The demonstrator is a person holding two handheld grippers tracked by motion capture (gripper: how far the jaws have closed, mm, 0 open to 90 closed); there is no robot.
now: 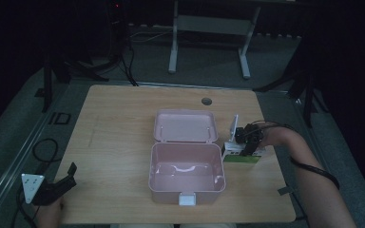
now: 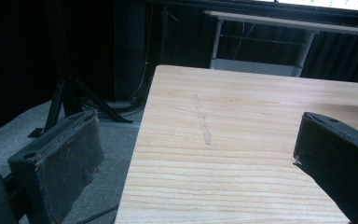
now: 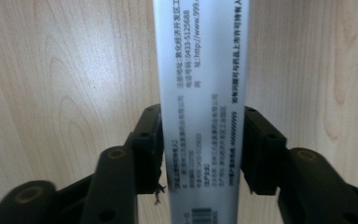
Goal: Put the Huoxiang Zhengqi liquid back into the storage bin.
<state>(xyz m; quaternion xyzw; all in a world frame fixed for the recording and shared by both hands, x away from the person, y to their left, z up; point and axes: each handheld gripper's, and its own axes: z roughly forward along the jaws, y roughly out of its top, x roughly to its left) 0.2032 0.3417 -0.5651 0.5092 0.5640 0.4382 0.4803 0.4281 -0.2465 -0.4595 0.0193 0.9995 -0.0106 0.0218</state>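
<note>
An open pink plastic box (image 1: 221,172) stands mid-table, its lid (image 1: 185,126) flipped back and its inside bare. Just right of it, my right gripper (image 1: 249,141) is shut on a white and green medicine carton (image 1: 233,153) that rests on the wood. In the right gripper view the carton (image 3: 200,70) runs upward, printed side up, with both jaws of the right gripper (image 3: 200,149) pressed against its long sides. My left gripper (image 1: 66,178) hovers at the table's near left corner, open. Its fingers (image 2: 70,154) stand wide apart with nothing between them in the left gripper view.
The wooden table (image 1: 114,142) has a round cable hole (image 1: 206,101) near its far edge. A white desk frame (image 1: 209,28) and dark tripod legs (image 1: 90,66) stand on the floor beyond. A black cable (image 1: 43,148) loops on the floor at left.
</note>
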